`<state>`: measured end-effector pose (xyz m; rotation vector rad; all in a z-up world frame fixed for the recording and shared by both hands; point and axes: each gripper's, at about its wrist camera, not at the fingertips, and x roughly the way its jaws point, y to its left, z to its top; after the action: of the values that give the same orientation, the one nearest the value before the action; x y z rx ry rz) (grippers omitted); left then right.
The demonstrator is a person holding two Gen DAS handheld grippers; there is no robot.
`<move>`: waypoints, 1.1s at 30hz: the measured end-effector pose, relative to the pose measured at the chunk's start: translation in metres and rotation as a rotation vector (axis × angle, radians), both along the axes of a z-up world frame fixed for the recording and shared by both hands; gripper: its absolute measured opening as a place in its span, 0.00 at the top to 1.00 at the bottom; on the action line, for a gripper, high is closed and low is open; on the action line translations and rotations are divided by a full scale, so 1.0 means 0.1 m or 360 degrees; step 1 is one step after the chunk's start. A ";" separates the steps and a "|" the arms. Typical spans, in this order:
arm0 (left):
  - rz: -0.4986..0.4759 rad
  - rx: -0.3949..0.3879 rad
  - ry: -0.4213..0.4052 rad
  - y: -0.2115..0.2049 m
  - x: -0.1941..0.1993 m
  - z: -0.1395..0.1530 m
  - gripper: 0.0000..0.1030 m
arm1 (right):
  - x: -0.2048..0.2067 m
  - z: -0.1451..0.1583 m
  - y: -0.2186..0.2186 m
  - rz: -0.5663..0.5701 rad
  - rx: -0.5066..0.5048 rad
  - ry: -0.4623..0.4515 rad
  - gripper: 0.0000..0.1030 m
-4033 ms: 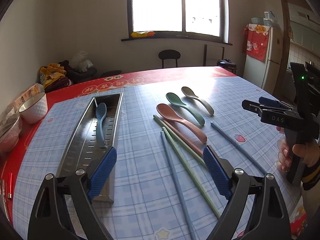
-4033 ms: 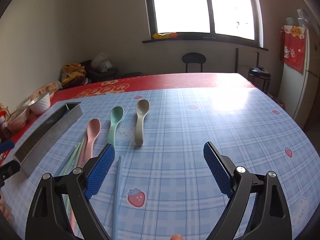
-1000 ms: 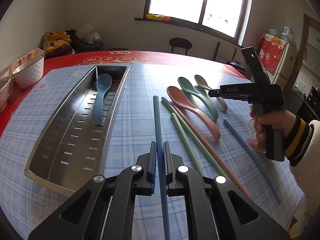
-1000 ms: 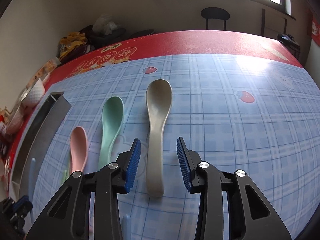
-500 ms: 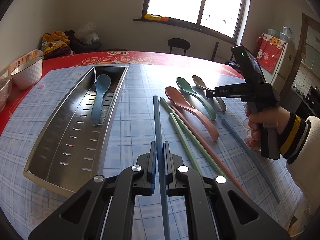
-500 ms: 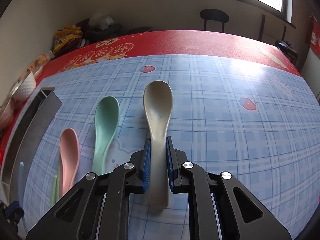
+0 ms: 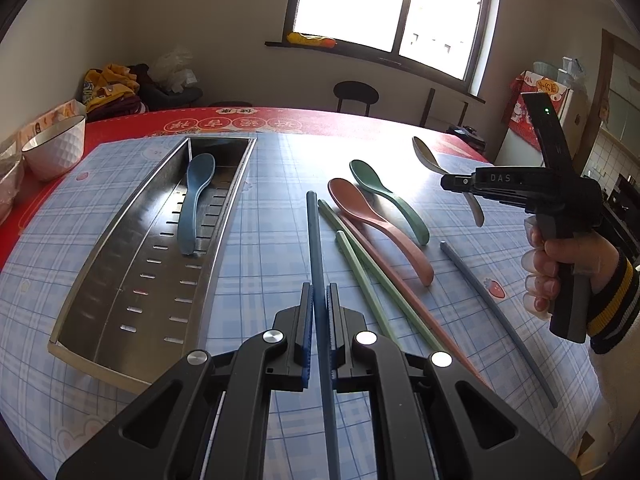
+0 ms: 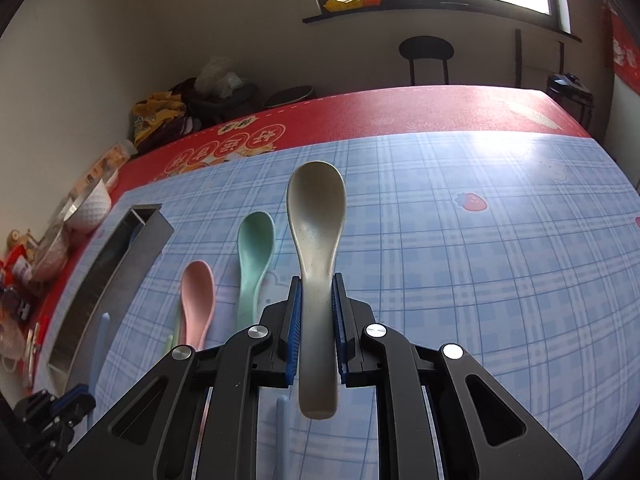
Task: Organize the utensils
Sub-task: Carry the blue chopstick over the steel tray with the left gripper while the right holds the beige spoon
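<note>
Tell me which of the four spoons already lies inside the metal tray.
The blue spoon; it lies in the tray, while the pink and green lie on the cloth and the beige is gripped.

Steel slotted tray [image 7: 120, 292] lies at 9 o'clock on the worktop, blue spoon [image 7: 195, 204] inside, bowl end far. Dark blue chopstick [image 7: 316, 248] pinched in left claw [image 7: 319, 324], pointing 12. Pink spoon [image 7: 376, 224] and green spoon [image 7: 388, 196] lie side by side toward 1–2 o'clock; green chopstick [image 7: 360, 276] just left of them. Second blue chopstick [image 7: 496, 320] at 3. Beige spoon [image 8: 318, 248] clamped in right claw [image 8: 316, 320], lifted off the worktop.
</note>
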<state>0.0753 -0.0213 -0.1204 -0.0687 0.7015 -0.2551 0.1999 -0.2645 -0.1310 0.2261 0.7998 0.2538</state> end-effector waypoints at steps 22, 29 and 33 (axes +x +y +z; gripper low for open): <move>-0.0043 -0.0078 0.0008 0.10 -0.03 0.15 0.94 | -0.54 0.07 0.07 0.0001 0.0200 -0.0051 0.86; -0.0041 -0.0152 -0.0020 0.23 -0.10 0.32 0.94 | -0.57 0.08 0.18 0.0012 0.0232 -0.0063 0.86; -0.0018 -0.0174 -0.0044 0.34 -0.12 0.43 0.94 | -0.56 0.07 0.25 0.0023 0.0238 -0.0060 0.86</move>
<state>0.0635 0.0131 -0.0769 -0.1650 0.6605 -0.3045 0.1440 -0.2391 -0.1244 0.3553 0.7459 0.3310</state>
